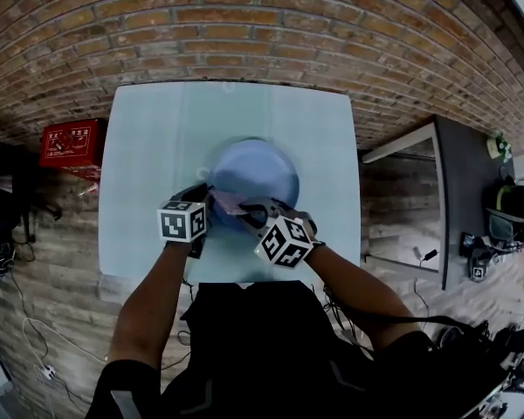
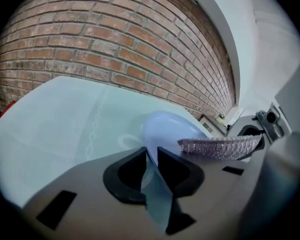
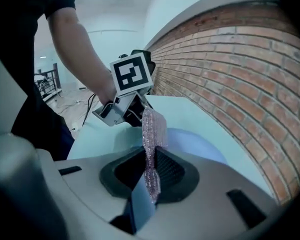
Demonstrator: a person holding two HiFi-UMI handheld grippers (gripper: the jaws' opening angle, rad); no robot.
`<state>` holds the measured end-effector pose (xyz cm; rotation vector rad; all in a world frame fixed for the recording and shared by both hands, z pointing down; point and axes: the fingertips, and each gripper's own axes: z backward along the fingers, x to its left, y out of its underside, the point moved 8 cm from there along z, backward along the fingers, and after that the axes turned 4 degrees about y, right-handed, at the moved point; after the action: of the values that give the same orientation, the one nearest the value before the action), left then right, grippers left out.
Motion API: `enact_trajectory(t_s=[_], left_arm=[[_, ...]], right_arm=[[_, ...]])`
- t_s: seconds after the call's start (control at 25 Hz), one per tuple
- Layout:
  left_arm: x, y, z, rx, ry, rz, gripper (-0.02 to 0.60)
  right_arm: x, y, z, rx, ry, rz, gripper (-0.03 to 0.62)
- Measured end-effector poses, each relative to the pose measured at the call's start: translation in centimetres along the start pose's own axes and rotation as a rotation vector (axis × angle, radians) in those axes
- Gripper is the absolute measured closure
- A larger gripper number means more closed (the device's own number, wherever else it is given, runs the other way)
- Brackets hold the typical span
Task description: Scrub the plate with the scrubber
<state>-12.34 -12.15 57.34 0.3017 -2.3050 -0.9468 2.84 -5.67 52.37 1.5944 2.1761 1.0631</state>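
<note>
Lavender plate: at the middle of the worktop; its near-left rim runs in between the jaws of the left hand-held gripper; whether it lies flat or is tipped up cannot be told
Worktop: pale blue-green, square; its far edge is against a brick wall
Left hand-held gripper: jaws pressed onto the plate's rim with only that thin edge between the black pads; its marker cube sits just near of the plate's left side
Right hand-held gripper: jaws pinched on the scrubber – the sheet stands on edge between the ribbed pads and rises out past them
Scrubber: pinkish, glittery mesh sheet; held over the near part of the plate, between the two hand-held grippers and just right of the left one; whether it touches the plate cannot be told
Arms: both bare forearms reach in from the near side, close together – the cubes are almost side by side
Surroundings: a red case on the floor left of the worktop; a dark desk to the right
</note>
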Motion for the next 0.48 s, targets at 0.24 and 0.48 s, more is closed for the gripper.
enact_trajectory(t_s=[0.24, 0.48], left_arm=[[0.0, -0.2, -0.1, -0.007, 0.011, 0.003, 0.502], [-0.2, -0.1, -0.1, -0.002, -0.024, -0.010, 0.506]], right_arm=[[0.2, 2.4, 0.0, 0.044, -0.089, 0.072, 0.526], [0.9, 3.2, -1.5, 0.141, -0.182, 0.165, 0.526]])
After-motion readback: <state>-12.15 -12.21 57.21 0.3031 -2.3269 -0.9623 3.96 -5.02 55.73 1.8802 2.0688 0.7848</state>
